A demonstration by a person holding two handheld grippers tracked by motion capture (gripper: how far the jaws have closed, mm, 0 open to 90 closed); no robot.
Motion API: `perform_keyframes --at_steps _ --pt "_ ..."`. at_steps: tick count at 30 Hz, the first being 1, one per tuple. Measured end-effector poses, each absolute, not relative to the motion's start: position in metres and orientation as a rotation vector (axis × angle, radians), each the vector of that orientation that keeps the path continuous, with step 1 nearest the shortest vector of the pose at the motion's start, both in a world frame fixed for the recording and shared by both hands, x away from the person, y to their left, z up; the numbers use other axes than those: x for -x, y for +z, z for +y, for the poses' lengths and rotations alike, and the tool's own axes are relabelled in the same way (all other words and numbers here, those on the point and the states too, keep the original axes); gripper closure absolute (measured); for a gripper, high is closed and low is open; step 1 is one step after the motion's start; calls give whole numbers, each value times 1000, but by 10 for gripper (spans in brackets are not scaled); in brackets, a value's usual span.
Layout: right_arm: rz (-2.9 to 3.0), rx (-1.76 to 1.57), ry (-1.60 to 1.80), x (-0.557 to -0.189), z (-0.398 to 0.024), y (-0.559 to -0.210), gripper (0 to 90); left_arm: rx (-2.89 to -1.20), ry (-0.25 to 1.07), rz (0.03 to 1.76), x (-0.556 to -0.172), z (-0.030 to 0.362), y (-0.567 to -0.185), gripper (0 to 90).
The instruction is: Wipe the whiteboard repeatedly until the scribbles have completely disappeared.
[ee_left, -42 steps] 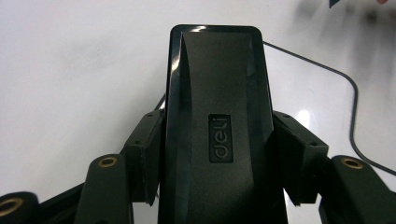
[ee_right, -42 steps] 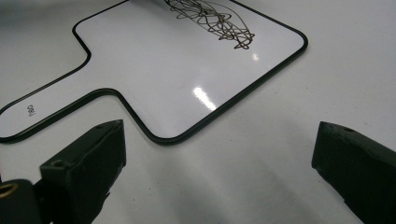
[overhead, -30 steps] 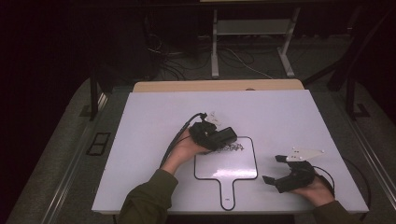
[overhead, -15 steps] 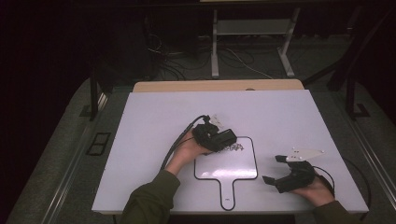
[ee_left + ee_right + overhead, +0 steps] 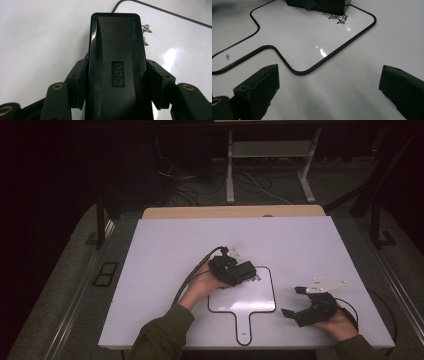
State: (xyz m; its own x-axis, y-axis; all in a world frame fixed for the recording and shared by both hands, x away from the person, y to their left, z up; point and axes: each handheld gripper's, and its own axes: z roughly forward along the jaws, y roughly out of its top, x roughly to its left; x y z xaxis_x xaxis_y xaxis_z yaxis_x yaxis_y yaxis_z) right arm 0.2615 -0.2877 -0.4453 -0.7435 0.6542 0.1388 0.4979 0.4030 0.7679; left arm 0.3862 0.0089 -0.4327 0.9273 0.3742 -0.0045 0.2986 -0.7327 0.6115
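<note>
left tongs [image 5: 113, 82] clamped across the eraser's [image 5: 116, 62] rigid, glossy, likely slippery flanks; right tongs [image 5: 329, 95] wide open, empty.

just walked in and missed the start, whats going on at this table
A person works at a white table with a gripper in each hand. The left gripper is clamped on a black eraser block, holding it over scribbled marks in a corner of the small paddle-shaped whiteboard, apparently to wipe them off. The right gripper rests open on the table beside the board, holding nothing.
</note>
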Motion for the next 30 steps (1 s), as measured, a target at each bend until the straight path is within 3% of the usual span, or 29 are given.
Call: perform_keyframes --at_steps 8,30 --pt "2471 -1028 1255 -261 -288 -445 18 -2452 163 447 -383 7 -432 392" --pt "2475 -1021 1252 -261 -289 -446 18 -2414 233 630 -406 48 -433 391"
